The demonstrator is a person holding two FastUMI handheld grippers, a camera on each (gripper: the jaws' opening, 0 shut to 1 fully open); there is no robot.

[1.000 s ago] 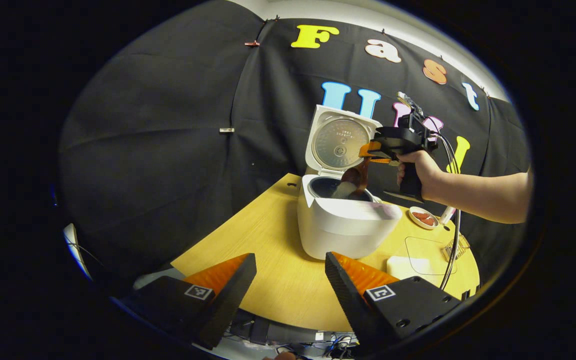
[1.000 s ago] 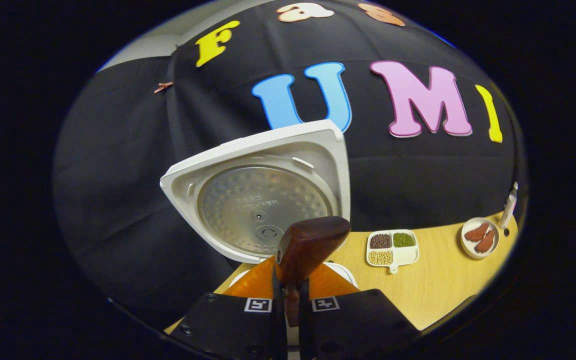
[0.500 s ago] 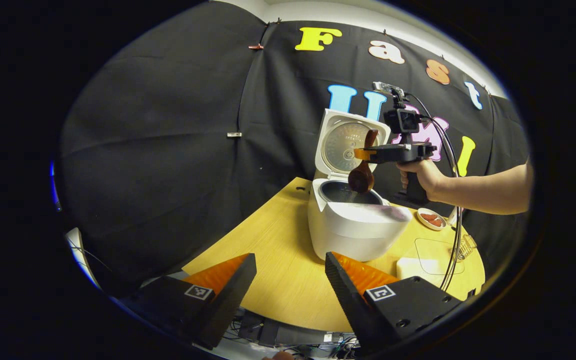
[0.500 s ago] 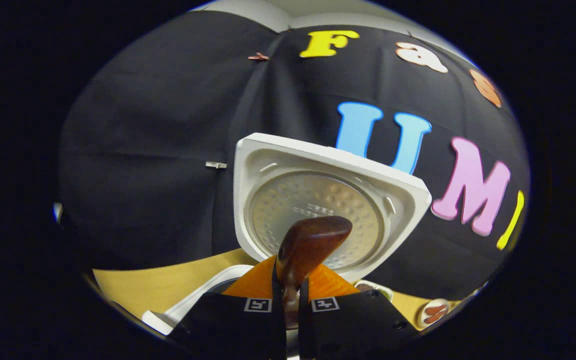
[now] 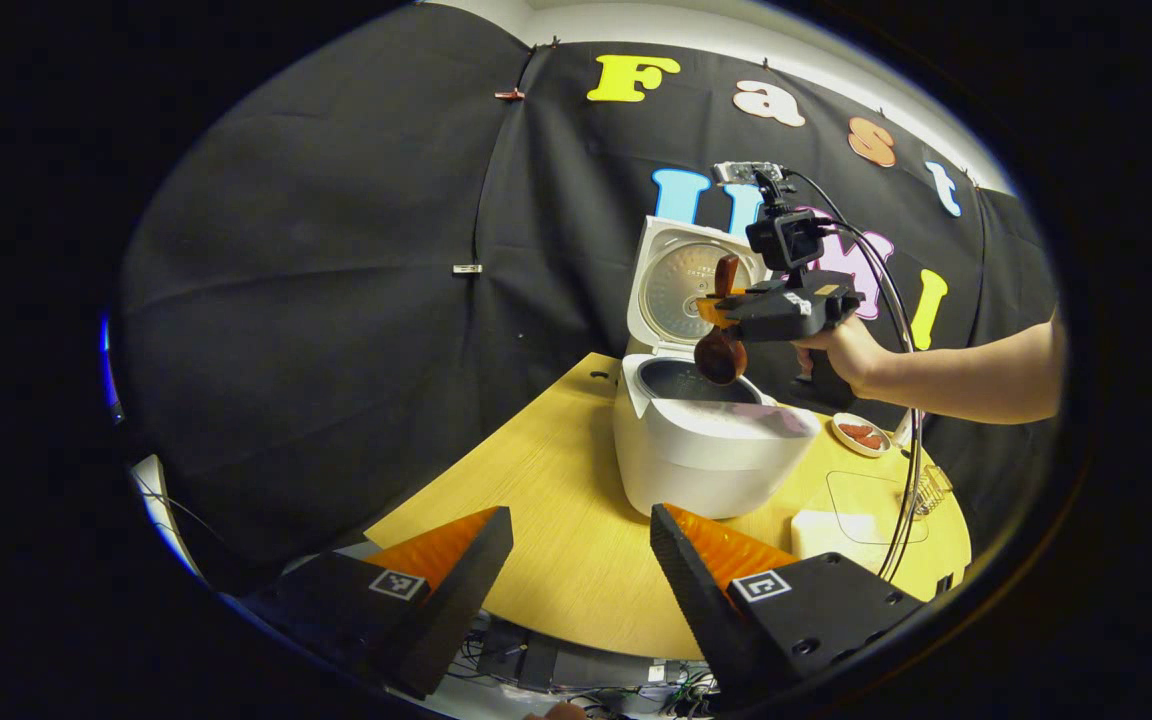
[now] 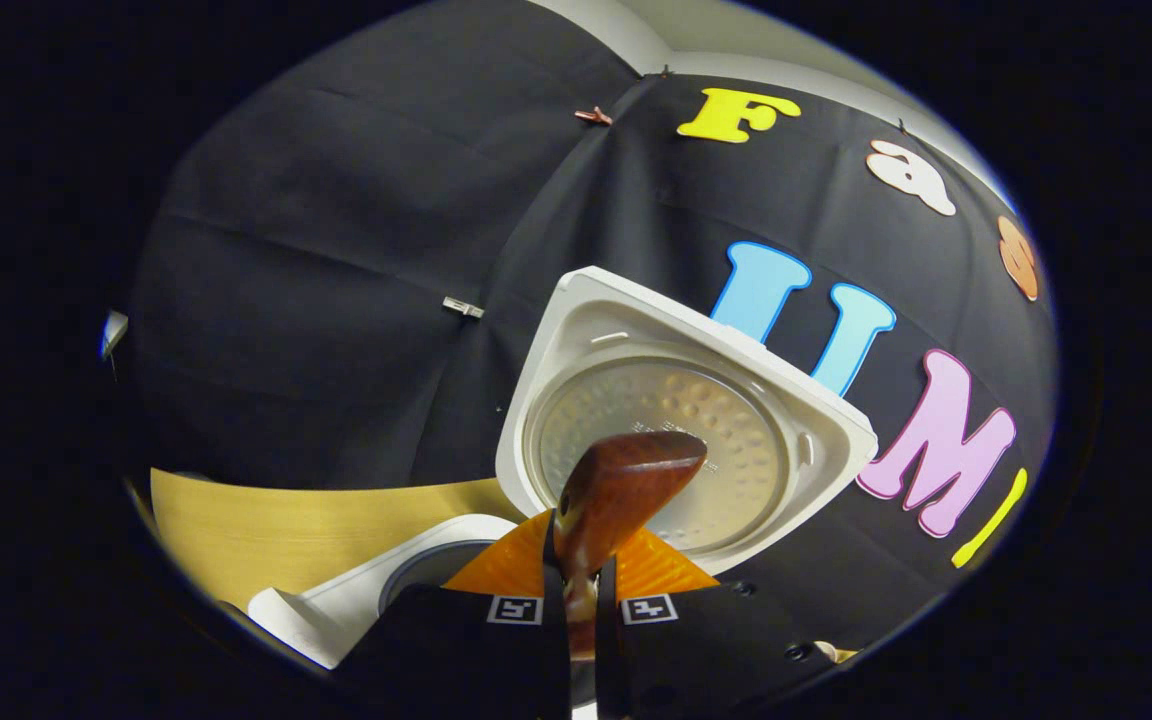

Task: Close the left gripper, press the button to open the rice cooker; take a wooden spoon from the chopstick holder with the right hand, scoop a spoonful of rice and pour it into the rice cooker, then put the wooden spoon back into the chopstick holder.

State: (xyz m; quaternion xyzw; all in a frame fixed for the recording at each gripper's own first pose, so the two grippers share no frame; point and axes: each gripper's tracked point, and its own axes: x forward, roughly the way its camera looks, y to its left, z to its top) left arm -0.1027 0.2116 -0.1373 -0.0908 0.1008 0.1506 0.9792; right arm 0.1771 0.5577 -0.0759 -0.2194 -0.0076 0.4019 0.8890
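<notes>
My right gripper (image 6: 581,600) clamps the glossy wooden spoon (image 6: 626,480), its round bowl above the white rice cooker (image 5: 706,450), lid upright beyond. My left gripper (image 5: 576,570) gapes, bare tabletop (image 5: 536,480) ahead.

Rice cooker (image 6: 356,600) body cut off; wooden spoon (image 6: 621,490) bowl hidden.

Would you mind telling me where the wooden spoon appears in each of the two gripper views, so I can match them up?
Left gripper view: the wooden spoon is right of centre, farther off, bowl hanging over the open rice cooker, held by the right gripper.
Right gripper view: it stands at bottom centre, clamped between that gripper's own fingers.
Shared landmark: the cooker's raised lid.
</notes>
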